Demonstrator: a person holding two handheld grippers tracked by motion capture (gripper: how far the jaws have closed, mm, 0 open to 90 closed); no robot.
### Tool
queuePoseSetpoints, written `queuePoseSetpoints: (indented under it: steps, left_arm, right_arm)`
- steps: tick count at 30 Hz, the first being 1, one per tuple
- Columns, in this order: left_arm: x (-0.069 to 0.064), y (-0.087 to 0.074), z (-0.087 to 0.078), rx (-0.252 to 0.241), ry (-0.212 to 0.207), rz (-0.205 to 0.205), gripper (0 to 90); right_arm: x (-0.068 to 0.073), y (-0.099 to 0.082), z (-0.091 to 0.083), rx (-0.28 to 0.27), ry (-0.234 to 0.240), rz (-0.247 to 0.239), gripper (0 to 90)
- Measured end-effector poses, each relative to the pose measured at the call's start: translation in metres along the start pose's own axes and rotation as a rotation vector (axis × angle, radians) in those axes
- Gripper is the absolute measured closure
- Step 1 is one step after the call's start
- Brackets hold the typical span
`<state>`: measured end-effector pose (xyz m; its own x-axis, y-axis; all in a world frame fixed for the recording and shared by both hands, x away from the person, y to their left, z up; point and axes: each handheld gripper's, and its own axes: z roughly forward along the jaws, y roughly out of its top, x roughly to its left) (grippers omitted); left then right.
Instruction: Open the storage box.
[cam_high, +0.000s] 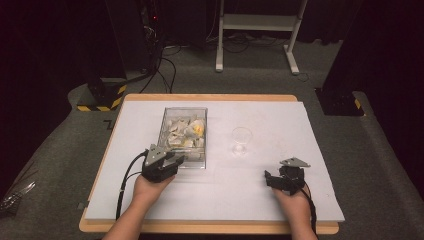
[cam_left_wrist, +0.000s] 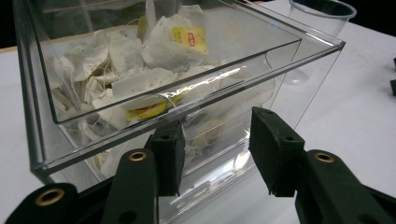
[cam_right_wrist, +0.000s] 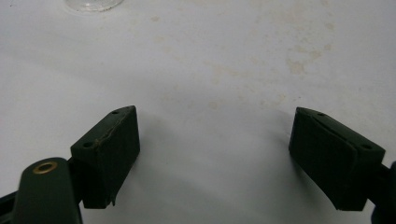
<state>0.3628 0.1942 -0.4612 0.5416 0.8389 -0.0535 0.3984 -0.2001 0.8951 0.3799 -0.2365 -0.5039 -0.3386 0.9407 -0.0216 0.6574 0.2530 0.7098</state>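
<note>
A clear plastic box filled with several tea bags stands left of centre on the white table top. My left gripper sits at the box's near wall. In the left gripper view its jaws stand apart low in front of that wall, gripping nothing, with tea bags visible through the plastic. A clear plastic cup stands to the right of the box. My right gripper rests near the front right, jaws wide open over bare table, with the cup's base ahead.
The white table top has a wooden rim along its front and left edges. The cup's rim stands beyond the box's right corner. On the floor behind the table are a white frame stand and black bases with yellow stripes.
</note>
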Motion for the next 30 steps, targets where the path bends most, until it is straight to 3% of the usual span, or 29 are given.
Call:
queuePoseSetpoints:
  steps: [11, 30]
  left_arm:
    - [-0.004, -0.006, -0.01, -0.005, -0.011, 0.021, 56.6]
    - [-0.016, -0.015, -0.024, -0.011, -0.013, 0.019, 54.0]
  right_arm:
    - [0.0, 0.0, 0.0, -0.001, -0.001, -0.001, 16.2]
    - [0.0, 0.0, 0.0, -0.001, -0.001, -0.001, 16.3]
